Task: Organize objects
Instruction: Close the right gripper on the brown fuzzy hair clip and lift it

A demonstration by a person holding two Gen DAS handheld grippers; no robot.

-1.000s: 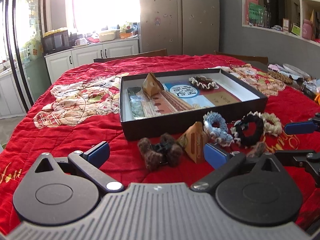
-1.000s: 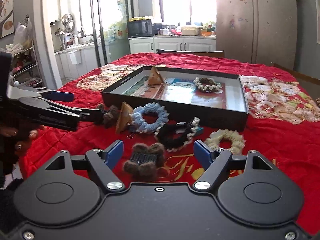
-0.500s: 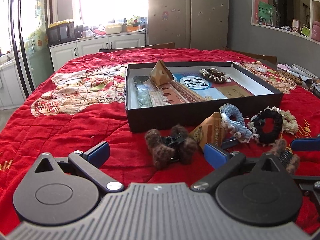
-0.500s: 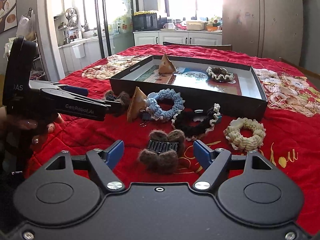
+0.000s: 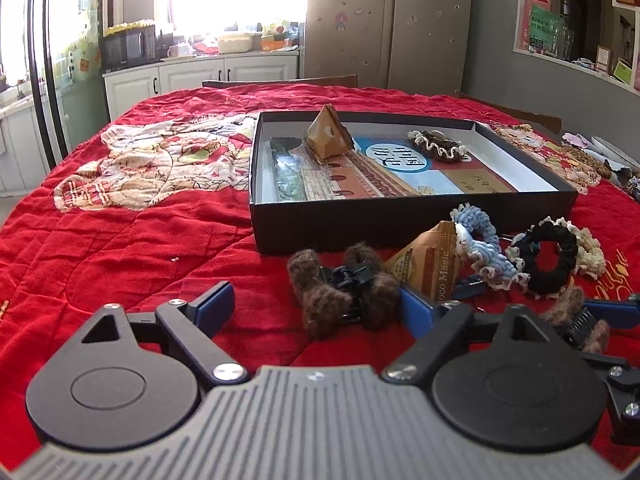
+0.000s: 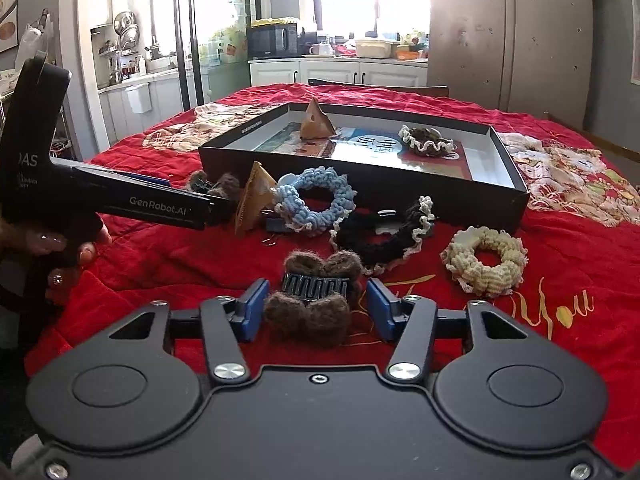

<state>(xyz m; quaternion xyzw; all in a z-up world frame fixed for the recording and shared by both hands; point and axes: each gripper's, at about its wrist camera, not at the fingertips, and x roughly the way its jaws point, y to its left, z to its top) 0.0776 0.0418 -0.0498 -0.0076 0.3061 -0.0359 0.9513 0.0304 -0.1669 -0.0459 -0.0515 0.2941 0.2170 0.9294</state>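
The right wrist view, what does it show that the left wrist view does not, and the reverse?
Only the right wrist view: the hand holding the left gripper, and the cream scrunchie seen whole.
Only the left wrist view: wall shelves and a brown clip between the closing left gripper.
Both: the box, blue scrunchie, and the right gripper closing around another clip.

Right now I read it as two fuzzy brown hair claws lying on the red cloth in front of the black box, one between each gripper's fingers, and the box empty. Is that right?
Not quite: the black box is not empty. The left wrist view shows a brown pyramid packet and a frilled dark scrunchie inside. The rest holds: one brown claw sits within the left gripper, the other claw within the right gripper, both closing.
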